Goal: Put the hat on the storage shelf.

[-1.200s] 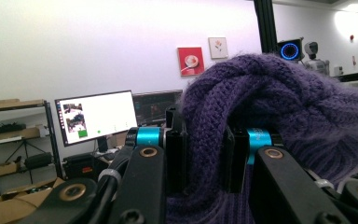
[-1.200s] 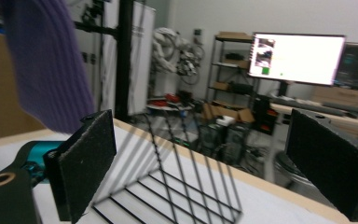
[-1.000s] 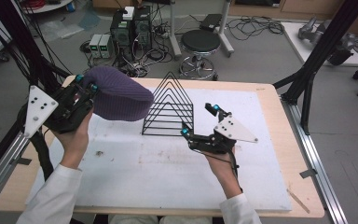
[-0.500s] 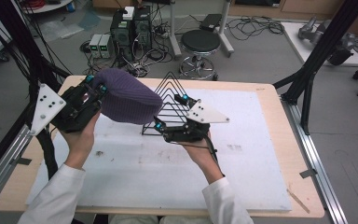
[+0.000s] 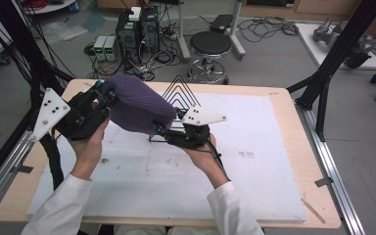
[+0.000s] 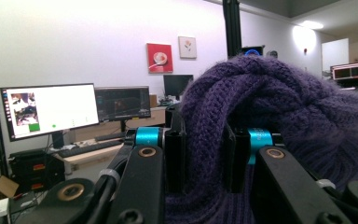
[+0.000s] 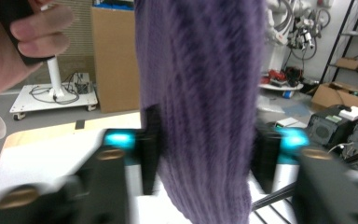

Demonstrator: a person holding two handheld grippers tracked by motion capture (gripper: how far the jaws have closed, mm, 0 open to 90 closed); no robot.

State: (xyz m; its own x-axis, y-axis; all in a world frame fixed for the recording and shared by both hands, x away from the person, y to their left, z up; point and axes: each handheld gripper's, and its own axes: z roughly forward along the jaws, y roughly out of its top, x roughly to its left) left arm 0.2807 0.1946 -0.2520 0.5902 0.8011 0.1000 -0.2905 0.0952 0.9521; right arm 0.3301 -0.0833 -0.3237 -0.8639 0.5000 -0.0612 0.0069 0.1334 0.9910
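Observation:
A purple knit hat [image 5: 137,107] hangs above the left part of the table between my two grippers. My left gripper [image 5: 106,95] is shut on its folded brim, with the knit [image 6: 284,107] pinched between the pads [image 6: 175,154]. My right gripper [image 5: 159,129] has come in from the right at the hat's lower edge. Its jaws have just been closing, and the hat [image 7: 200,93] now fills the gap, with both pads against the fabric. A black wire rack [image 5: 181,93] with triangular loops stands just behind the hat and is partly hidden by it.
A white mat [image 5: 254,161] covers most of the wooden table [image 5: 293,103], bare to the right and in front of the hands. Beyond the far edge stand a stool [image 5: 210,46] and computer boxes [image 5: 137,29] among cables. Black frame posts [image 5: 333,63] flank the table.
My right gripper moved left from the rack's right side to the hat's lower edge and closed on it. The left gripper with the hat shifted slightly rightward.

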